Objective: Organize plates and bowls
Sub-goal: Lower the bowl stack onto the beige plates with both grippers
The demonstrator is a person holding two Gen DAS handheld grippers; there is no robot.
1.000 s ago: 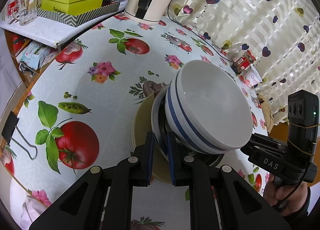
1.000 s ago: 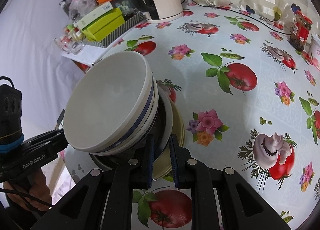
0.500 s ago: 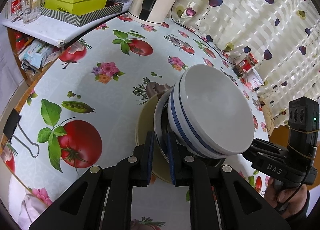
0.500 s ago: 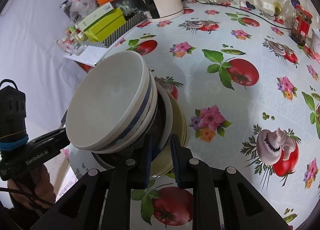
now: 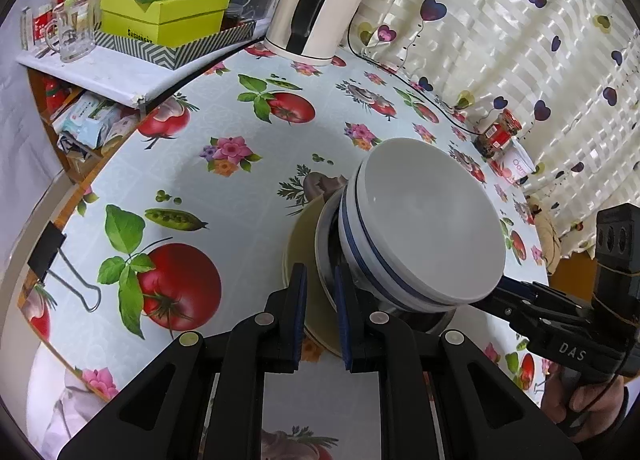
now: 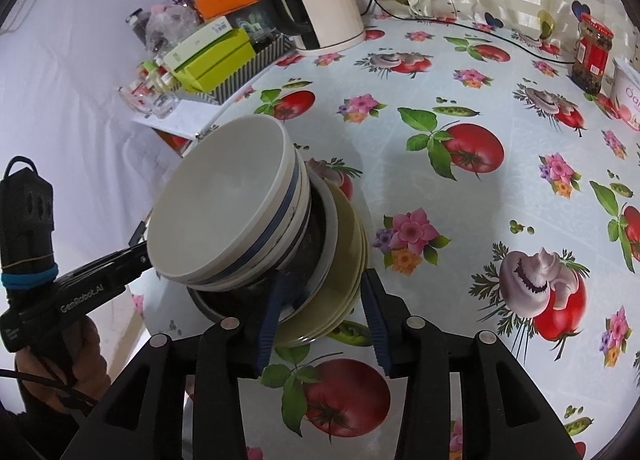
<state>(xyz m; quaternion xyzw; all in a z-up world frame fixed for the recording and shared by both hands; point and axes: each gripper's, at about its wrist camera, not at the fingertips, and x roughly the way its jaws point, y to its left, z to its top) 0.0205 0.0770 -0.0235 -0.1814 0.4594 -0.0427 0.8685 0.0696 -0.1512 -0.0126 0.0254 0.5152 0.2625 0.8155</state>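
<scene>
1. My left gripper (image 5: 320, 312) sits at the bottom centre of its view, clamped tight on the near rim of the white plate (image 5: 326, 260) in the stack.
2. My right gripper (image 6: 322, 316), bottom centre of its own view, has its jaws opening; the rim of the yellow plates (image 6: 344, 260) lies between them, but the pads stand clear of it.
3. The stack rises straight ahead of both grippers and just above their fingertips, so only the left has hold of it.
4. From the bottom up: yellow plates, the white plate, a dark bowl (image 6: 308, 244), then 2 nested blue-banded white bowls (image 5: 420, 220). The top bowl looks empty.
5. The stack rests on the tomato-print tablecloth (image 5: 192, 188), near its front edge.
6. Far off, in the upper part of the frame, stands an electric kettle (image 6: 320, 8); a jar (image 6: 592, 56) is at upper right.
</scene>
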